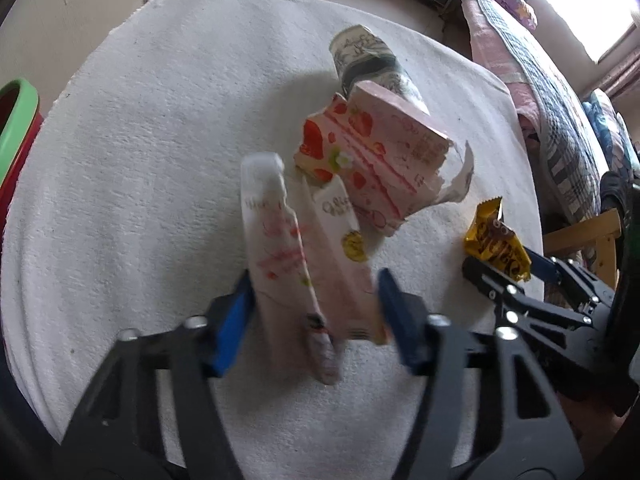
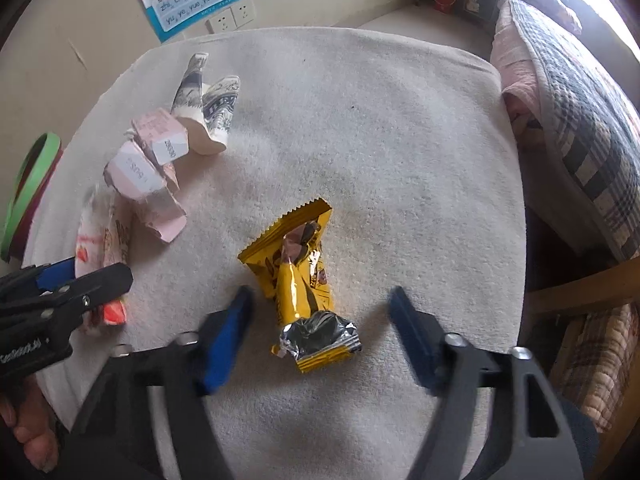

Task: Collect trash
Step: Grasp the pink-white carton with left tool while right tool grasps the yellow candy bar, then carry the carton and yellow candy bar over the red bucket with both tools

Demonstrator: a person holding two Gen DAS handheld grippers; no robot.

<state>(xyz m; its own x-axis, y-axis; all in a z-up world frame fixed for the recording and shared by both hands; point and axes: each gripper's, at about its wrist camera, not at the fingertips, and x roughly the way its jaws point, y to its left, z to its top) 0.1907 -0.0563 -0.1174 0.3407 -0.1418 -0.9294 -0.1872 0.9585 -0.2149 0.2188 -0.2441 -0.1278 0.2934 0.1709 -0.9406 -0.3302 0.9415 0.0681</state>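
Long pink-and-white snack wrappers (image 1: 280, 248) lie between the blue pads of my left gripper (image 1: 312, 296), which point down at them. The pads sit close to the wrappers' edges and I see no squeeze, so the gripper reads as open. My right gripper (image 2: 320, 308) is open over a crumpled yellow wrapper (image 2: 300, 272), with clear gaps on both sides. A torn strawberry carton (image 1: 372, 152) and a crushed printed paper cup (image 1: 368, 56) lie further back. Each gripper also shows in the other's view: the right gripper (image 1: 520, 292) and the left gripper (image 2: 80, 276).
Everything rests on a table covered with a white towel (image 1: 140, 140). A red bin with a green rim (image 2: 32, 184) stands off its left edge. A bed with a plaid quilt (image 2: 580, 120) and a wooden chair frame (image 2: 580, 292) are at the right. A hand (image 2: 28, 432) shows at bottom left.
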